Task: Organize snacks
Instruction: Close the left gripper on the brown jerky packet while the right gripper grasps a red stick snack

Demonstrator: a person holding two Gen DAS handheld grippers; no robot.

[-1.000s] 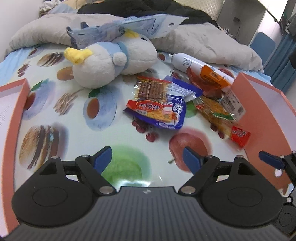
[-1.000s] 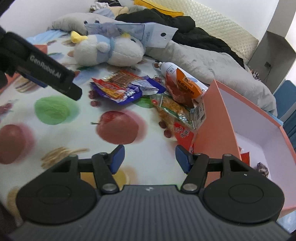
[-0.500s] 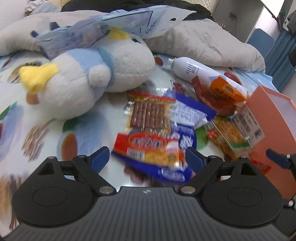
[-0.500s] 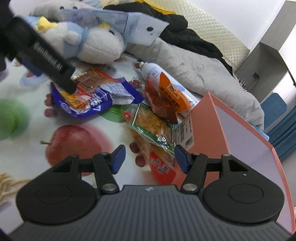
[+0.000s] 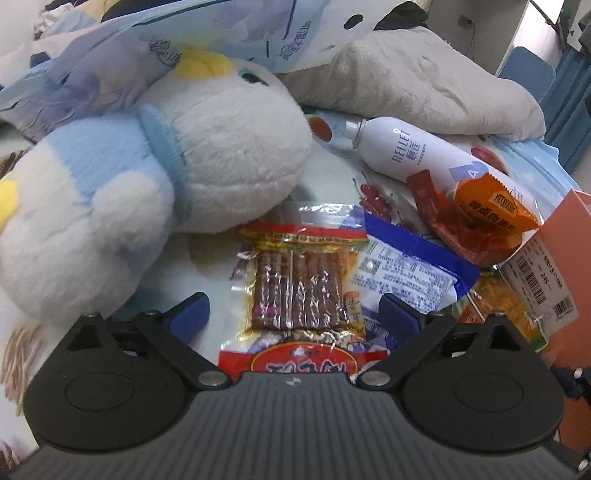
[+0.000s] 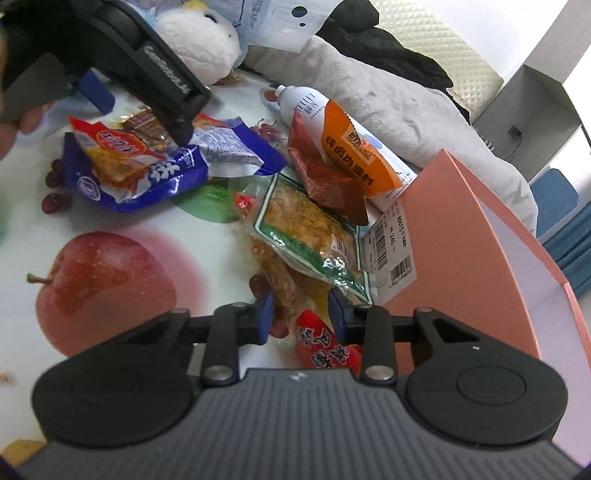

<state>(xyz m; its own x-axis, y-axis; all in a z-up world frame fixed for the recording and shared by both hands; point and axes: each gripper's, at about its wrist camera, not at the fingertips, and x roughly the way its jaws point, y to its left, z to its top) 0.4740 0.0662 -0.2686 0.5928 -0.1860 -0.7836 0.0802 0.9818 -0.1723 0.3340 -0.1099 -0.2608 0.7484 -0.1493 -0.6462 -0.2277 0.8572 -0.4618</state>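
My left gripper (image 5: 293, 314) has just been opening and stands wide, straddling the clear pack of brown meat strips (image 5: 301, 291) without pressing it. My right gripper (image 6: 300, 317) has just been closing around the orange snack packet (image 6: 291, 291), contact unclear. Coral box (image 6: 476, 236) at 3 o'clock awaits them.

Right tool (image 6: 300, 313) jaws have just been closing, red-ended snack packet (image 6: 321, 347) between the blue pads (image 6: 265, 314). Orange box (image 6: 436, 236) right of tool, left tool (image 6: 140, 70) far upper-left over the blue snack bag (image 6: 147, 173).

Fruit-print bed (image 6: 110, 229) (perhaps), bright wall (image 6: 491, 33)
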